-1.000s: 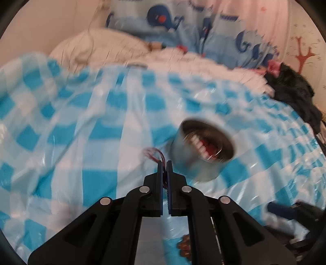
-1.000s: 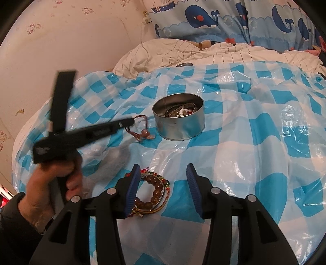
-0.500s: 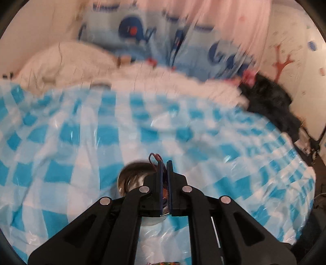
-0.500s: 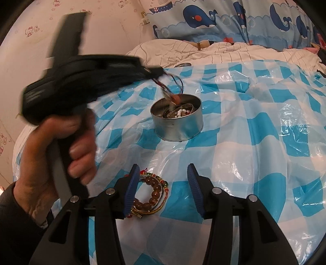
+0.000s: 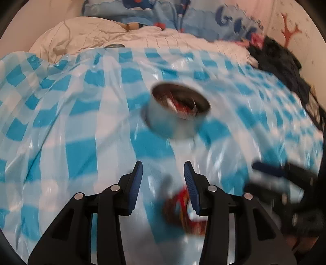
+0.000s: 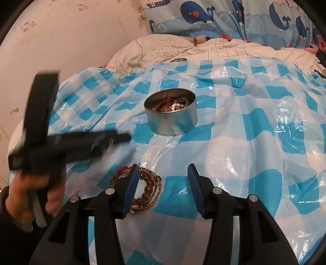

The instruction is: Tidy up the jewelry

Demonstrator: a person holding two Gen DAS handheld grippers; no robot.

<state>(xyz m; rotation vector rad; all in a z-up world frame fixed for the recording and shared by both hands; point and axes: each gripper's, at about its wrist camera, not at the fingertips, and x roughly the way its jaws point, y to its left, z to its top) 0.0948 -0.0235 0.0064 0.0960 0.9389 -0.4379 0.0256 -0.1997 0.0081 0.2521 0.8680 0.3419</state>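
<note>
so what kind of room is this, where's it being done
Most likely a bedroom, with the work done on a bed. A rumpled quilt and whale-print bedding lie at the far end, and a blue checked plastic sheet is spread over the bed as a work surface, with a round tin of jewelry on it.

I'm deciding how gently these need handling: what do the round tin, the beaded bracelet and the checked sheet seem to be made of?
Round tin: looks like bare thin metal, brushed grey and dully reflective, with a rolled rim.
Beaded bracelet: glossy brown round beads, possibly polished wood, stone or resin; the look leaves it open. Thin coloured cords lie around it.
Checked sheet: thin plastic film, judging by its shiny glare and crinkled folds.
</note>
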